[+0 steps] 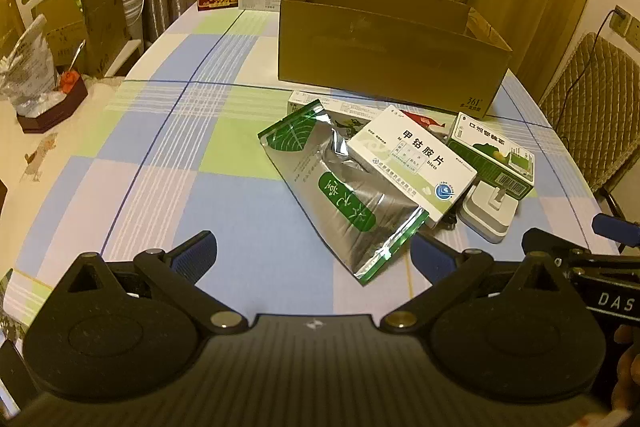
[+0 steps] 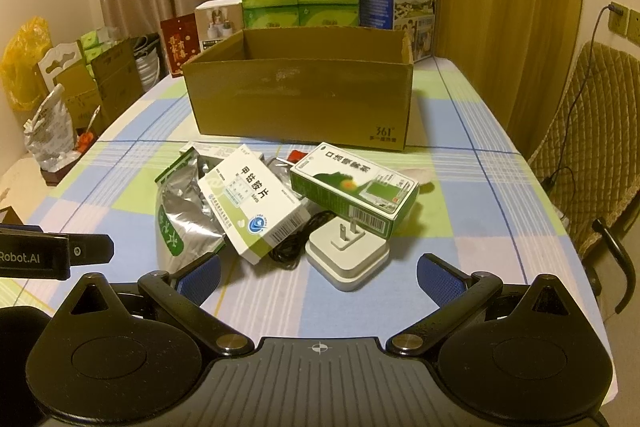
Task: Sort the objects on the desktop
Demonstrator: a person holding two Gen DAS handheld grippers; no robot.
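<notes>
nearest the right wrist camera, the right gripper (image 2: pixel 318 277) hangs low over the tablecloth (image 2: pixel 460 187) with its jaws spread wide and nothing between them. the white plug adapter (image 2: pixel 347 253) lies just beyond the fingertips, prongs up, with a black cable (image 2: pixel 294 241) coiled beside it.

task items form one overlapping pile. the white medicine box (image 2: pixel 252 205) leans on the silver-and-green foil pouch (image 2: pixel 182 211). the green-and-white box (image 2: pixel 354 185) rests partly over the adapter. further packets lie underneath and cannot be identified. the open cardboard box (image 2: pixel 300 95), the probable destination, stands behind the pile, apart from it; its interior is not visible.

risks, as judged from this layout:
- lifting the adapter first may tip the green-and-white box resting on it.
- the cable may trail and drag neighbouring items.
- the foil pouch is smooth and crumpled; a pinch on its flat face may slip, so its edge is the better hold.
- both grippers address the same pile and may collide.

the left gripper (image 1: pixel 314 255) is likewise wide open and empty, low over the cloth, level, aimed left of the pouch's (image 1: pixel 340 187) near corner. part of a hand shows at the lower right edge of the left wrist view.
</notes>
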